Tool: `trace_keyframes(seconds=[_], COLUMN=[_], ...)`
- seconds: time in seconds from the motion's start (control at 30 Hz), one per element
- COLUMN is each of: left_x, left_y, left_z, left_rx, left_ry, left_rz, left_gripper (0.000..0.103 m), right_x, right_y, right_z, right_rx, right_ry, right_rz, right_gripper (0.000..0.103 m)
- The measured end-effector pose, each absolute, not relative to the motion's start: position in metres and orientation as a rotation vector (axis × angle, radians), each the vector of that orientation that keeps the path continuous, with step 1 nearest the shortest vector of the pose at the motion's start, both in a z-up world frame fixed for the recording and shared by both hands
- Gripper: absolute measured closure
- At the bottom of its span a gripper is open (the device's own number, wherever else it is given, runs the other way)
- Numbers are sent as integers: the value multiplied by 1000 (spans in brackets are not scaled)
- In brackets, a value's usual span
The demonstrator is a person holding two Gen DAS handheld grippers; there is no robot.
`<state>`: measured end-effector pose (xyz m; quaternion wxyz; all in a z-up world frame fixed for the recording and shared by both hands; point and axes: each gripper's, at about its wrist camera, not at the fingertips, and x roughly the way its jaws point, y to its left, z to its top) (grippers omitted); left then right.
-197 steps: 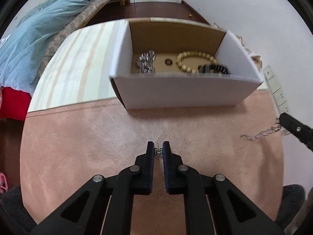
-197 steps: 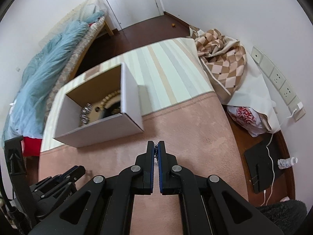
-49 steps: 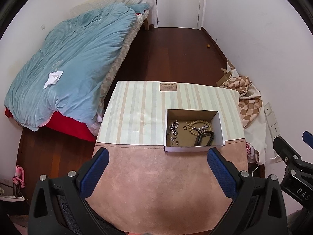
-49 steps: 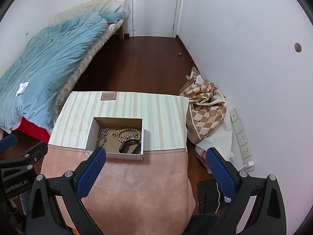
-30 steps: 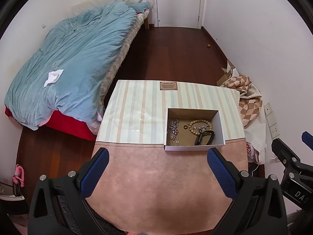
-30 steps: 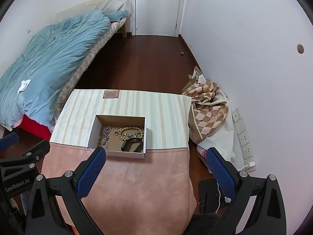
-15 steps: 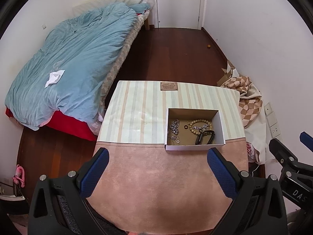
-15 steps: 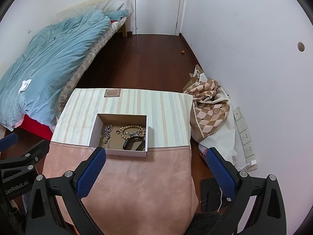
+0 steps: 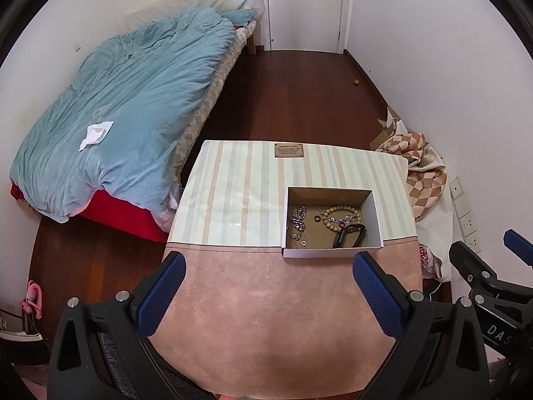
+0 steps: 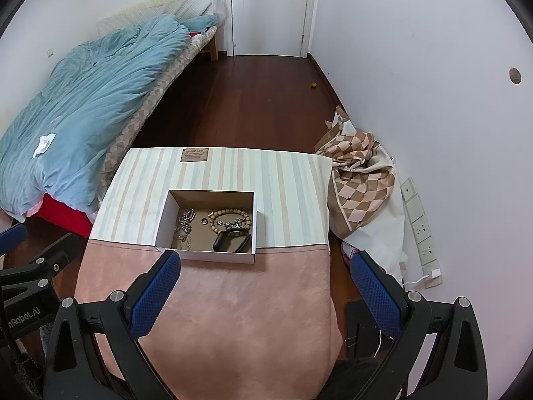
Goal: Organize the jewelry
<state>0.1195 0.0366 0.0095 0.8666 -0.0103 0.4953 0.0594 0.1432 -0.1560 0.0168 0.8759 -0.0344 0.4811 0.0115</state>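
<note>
Hovering high over the table [image 9: 266, 316], left gripper [image 9: 266, 291] and right gripper [image 10: 265, 288] both spread wide, empty. Could snag the tangled chains [image 10: 186, 220] in the box [image 10: 206, 255] if diving back in.

Black tongs [image 9: 268, 263], blue mesh pads [image 9: 161, 295], silver screws.

1. My left gripper [image 9: 268, 268]: black frame, blue textured pads [image 9: 160, 291].
2. Table [image 9: 266, 316] between my fingers: plain pink; beyond the fingertips, pale green and beige stripes.
3. Box [image 9: 333, 252] ahead of my right-hand finger: white outside, brown inside.
4. In it: tan bead bracelet [image 9: 339, 217], silver chain [image 9: 297, 216], black band [image 9: 349, 235].
5. Bedding [image 9: 116, 116] far left: teal.
6. Cloth [image 10: 361, 173] right of my right gripper [image 10: 265, 266]: brown-and-cream diamonds.
</note>
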Motion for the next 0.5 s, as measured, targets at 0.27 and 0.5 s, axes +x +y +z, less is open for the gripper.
trace_keyframes(seconds=[0.27, 0.5], left_x=[119, 118], left_y=[35, 36], left_z=[8, 8], left_rx=[-15, -15], left_ry=[1036, 1036], left_rz=[134, 134], left_gripper=[1, 1], right_x=[143, 143], right_y=[-155, -155], right_z=[17, 16], right_rx=[-73, -71], right_ry=[1004, 1005], right_rz=[25, 25], right_gripper=[0, 0])
